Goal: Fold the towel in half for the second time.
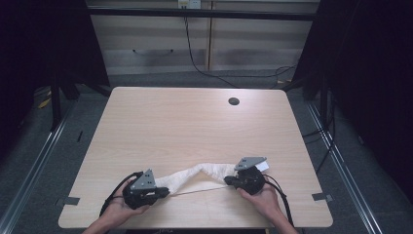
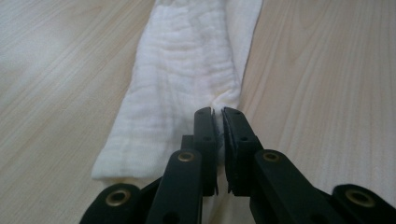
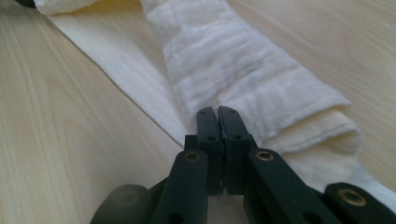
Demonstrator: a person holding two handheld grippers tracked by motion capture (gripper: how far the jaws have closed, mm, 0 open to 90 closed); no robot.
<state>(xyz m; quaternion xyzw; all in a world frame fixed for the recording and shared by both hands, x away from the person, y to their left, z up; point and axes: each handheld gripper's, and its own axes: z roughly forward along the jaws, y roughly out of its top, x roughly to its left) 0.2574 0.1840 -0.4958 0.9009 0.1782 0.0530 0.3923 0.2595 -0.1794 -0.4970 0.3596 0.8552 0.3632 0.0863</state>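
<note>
A long white cloth [image 1: 195, 173], loosely folded into a strip, lies stretched between the two grippers near the table's front edge. My left gripper [image 1: 164, 192] is held in the person's left hand and pinches the strip's left end. In the left gripper view the jaws [image 2: 217, 113] are shut on a fold at the edge of the cloth [image 2: 187, 70]. My right gripper [image 1: 229, 181], in the person's right hand, grips the other end. Its jaws [image 3: 217, 112] are pressed together on the cloth [image 3: 243, 70], whose layered end spreads out to the right.
The light wooden table [image 1: 185, 126] has a dark round cable hole [image 1: 234, 101] at the back right. Grey tape marks sit at its front left corner [image 1: 71, 200] and front right corner [image 1: 322, 197]. Cables [image 1: 214, 73] trail on the floor behind.
</note>
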